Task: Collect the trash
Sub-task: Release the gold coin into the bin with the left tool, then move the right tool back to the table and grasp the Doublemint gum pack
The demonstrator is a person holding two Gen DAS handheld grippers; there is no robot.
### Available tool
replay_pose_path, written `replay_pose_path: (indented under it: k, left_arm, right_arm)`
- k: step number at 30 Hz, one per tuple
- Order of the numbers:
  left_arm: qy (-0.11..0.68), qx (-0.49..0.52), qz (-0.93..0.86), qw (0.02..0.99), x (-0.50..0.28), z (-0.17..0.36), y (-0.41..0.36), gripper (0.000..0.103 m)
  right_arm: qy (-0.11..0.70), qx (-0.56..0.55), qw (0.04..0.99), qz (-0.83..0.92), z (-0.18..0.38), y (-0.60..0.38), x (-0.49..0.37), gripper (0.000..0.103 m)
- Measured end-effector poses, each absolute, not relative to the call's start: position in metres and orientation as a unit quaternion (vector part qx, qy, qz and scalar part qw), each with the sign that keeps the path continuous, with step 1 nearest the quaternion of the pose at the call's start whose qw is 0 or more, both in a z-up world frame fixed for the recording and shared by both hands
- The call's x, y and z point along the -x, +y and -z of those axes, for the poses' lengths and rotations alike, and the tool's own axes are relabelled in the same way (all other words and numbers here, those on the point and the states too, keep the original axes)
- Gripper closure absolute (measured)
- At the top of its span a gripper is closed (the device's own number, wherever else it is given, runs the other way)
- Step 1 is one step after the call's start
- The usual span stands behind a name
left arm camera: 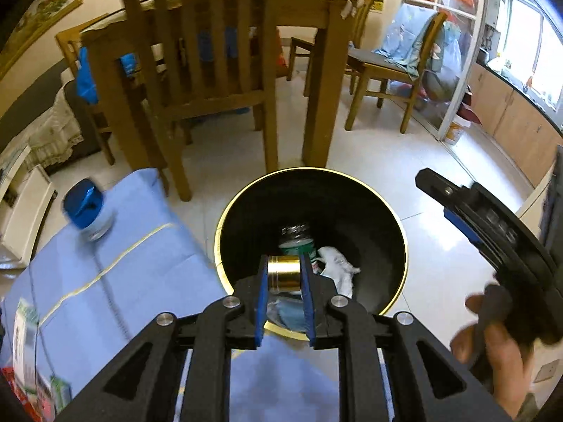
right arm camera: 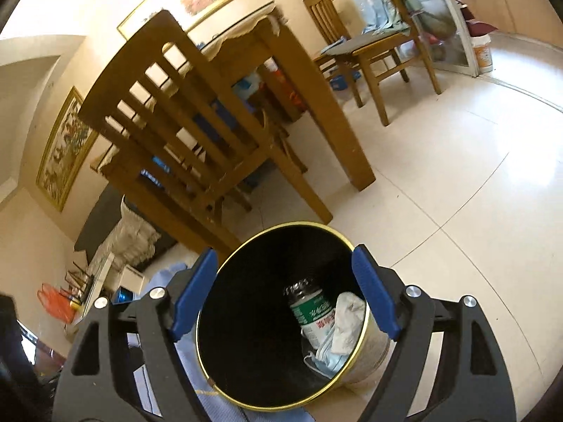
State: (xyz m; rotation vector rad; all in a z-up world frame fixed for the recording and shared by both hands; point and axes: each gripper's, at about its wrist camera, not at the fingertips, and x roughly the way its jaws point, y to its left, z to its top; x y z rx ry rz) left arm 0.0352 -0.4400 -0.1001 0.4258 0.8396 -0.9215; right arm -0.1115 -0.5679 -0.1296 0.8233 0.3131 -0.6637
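A pale tiled floor [right arm camera: 457,183] runs through a dining room, with a wooden table [left arm camera: 316,10] and slatted wooden chairs [left arm camera: 207,70] at the far side and framed pictures [right arm camera: 65,147] on the cream wall. Near the left, a blue cloth [left arm camera: 105,263] covers a low surface, and a blue-lidded jar [left arm camera: 88,211] lies on it, blurred.

A black bin with a gold rim [left arm camera: 373,211] stands on the floor just beside the cloth. Inside it lie a green-labelled bottle [right arm camera: 313,313], a crumpled white tissue [right arm camera: 346,323] and a blue face mask [right arm camera: 329,358].

The left gripper [left arm camera: 284,274] hangs over the bin's near rim, its blue pads pinching a small gold cylinder [left arm camera: 283,274]. The right gripper [right arm camera: 285,288] is spread wide above the bin with nothing between its pads; a hand [left arm camera: 499,351] holding it shows at the right edge of the left view.

The bin's base is dark, and the bottle's label is too small to read. The cloth-covered surface is cut off at the near edge, so what lies under it cannot be told. Items at its near left corner are blurred.
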Motion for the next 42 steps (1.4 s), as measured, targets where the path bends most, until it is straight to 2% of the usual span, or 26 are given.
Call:
replay_pose_path:
  k: [1, 2, 5, 9, 11, 12, 13, 14, 19, 23, 27, 29, 33, 36, 42]
  left_arm:
    - [0.387, -0.201, 0.428, 0.792, -0.034, 0.101, -0.447, 0.070]
    - [0.384, -0.202, 0.426, 0.794, -0.034, 0.102, -0.450, 0.065]
    - [0.385, -0.193, 0.428, 0.795, -0.034, 0.103, -0.448, 0.063]
    - [0.397, -0.178, 0.421, 0.796, -0.038, 0.107, -0.428, 0.053]
    - [0.402, -0.172, 0.415, 0.798, -0.036, 0.106, -0.414, 0.037]
    - [0.401, -0.169, 0.411, 0.801, -0.035, 0.105, -0.405, 0.022]
    - [0.396, -0.165, 0.402, 0.809, -0.031, 0.103, -0.387, 0.011]
    - [0.392, -0.163, 0.396, 0.815, -0.027, 0.101, -0.373, 0.009]
    - [0.383, -0.157, 0.369, 0.833, -0.014, 0.096, -0.292, 0.007]
    - [0.383, -0.143, 0.314, 0.857, -0.014, 0.098, -0.213, 0.007]
    - [0.411, -0.097, 0.239, 0.875, -0.029, 0.109, -0.122, 0.007]
    - [0.418, -0.072, 0.206, 0.882, -0.038, 0.111, -0.083, 0.007]
    - [0.424, -0.033, 0.151, 0.892, -0.046, 0.115, -0.008, 0.007]
    - [0.428, -0.009, 0.131, 0.894, -0.048, 0.116, 0.023, 0.007]
    - [0.428, 0.029, 0.118, 0.895, -0.042, 0.121, 0.065, 0.007]
  right_arm:
    - [0.148, -0.391, 0.851, 0.316, 0.130, -0.570, 0.114, 0.022]
    - [0.150, -0.393, 0.851, 0.315, 0.131, -0.571, 0.115, 0.022]
    - [0.155, -0.399, 0.848, 0.312, 0.134, -0.575, 0.115, 0.021]
    - [0.156, -0.399, 0.848, 0.311, 0.135, -0.576, 0.117, 0.021]
    - [0.162, -0.392, 0.851, 0.310, 0.135, -0.574, 0.114, 0.021]
    - [0.167, -0.385, 0.853, 0.309, 0.134, -0.572, 0.112, 0.021]
    - [0.171, -0.379, 0.855, 0.309, 0.133, -0.570, 0.109, 0.020]
    - [0.176, -0.371, 0.858, 0.308, 0.132, -0.567, 0.106, 0.020]
    - [0.201, -0.317, 0.882, 0.286, 0.124, -0.543, 0.081, 0.019]
    - [0.249, -0.257, 0.912, 0.199, 0.121, -0.501, 0.040, 0.018]
    - [0.313, -0.148, 0.936, 0.061, 0.117, -0.403, -0.006, 0.018]
    - [0.332, -0.100, 0.938, -0.012, 0.118, -0.349, -0.019, 0.014]
    - [0.358, 0.039, 0.921, -0.152, 0.118, -0.238, -0.042, 0.005]
    - [0.366, 0.132, 0.902, -0.186, 0.114, -0.189, -0.068, 0.006]
    - [0.441, 0.195, 0.849, -0.215, 0.147, -0.165, -0.135, 0.006]
